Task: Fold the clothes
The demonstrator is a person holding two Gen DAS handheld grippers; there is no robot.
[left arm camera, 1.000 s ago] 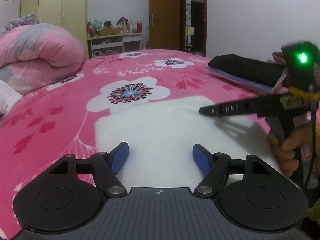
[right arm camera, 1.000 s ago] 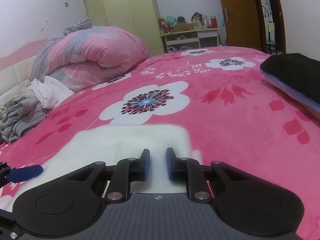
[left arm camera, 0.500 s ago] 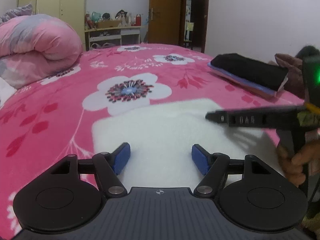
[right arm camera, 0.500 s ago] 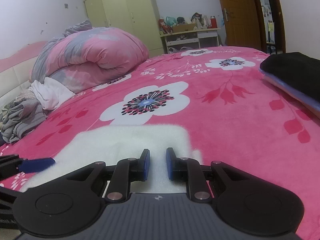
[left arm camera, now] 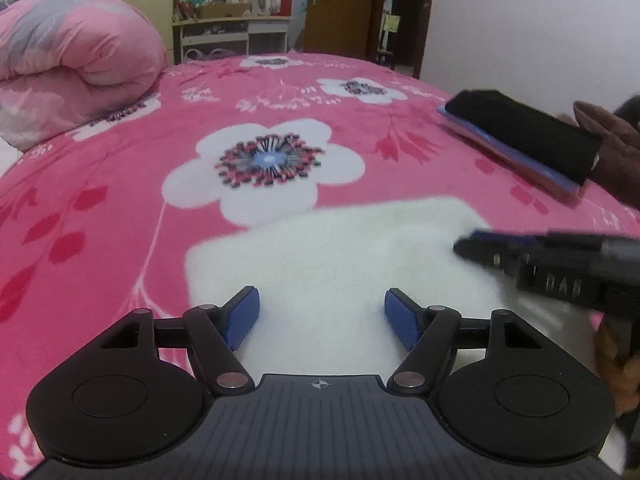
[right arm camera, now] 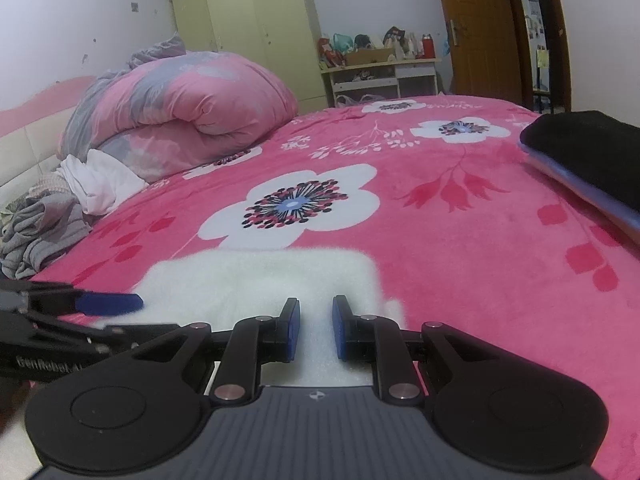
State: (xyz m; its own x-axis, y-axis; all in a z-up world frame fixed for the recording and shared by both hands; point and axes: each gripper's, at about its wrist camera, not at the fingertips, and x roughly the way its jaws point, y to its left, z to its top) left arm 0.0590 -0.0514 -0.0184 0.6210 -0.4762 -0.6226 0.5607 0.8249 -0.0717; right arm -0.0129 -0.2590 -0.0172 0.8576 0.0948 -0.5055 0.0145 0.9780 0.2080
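Now lower over white garment (left arm camera: pixel 340 256): right gripper (left arm camera: pixel 464 246)

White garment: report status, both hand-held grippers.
Left hand-held gripper open over white garment. Right hand-held gripper narrowed, grip unclear. Nothing in the way.

My left wrist camera sits low over the bed (left arm camera: pixel 100 208), looking forward along my jaws toward the far door (left arm camera: pixel 340 8). My right wrist camera sits equally low and close, angled more toward the rolled quilt (right arm camera: pixel 180 108) and wardrobe (right arm camera: pixel 248 28). Both views share the white garment (left arm camera: pixel 340 264) close up, the flowered bedspread, the black folded stack (right arm camera: pixel 592 152) and the shelf (right arm camera: pixel 384 76).
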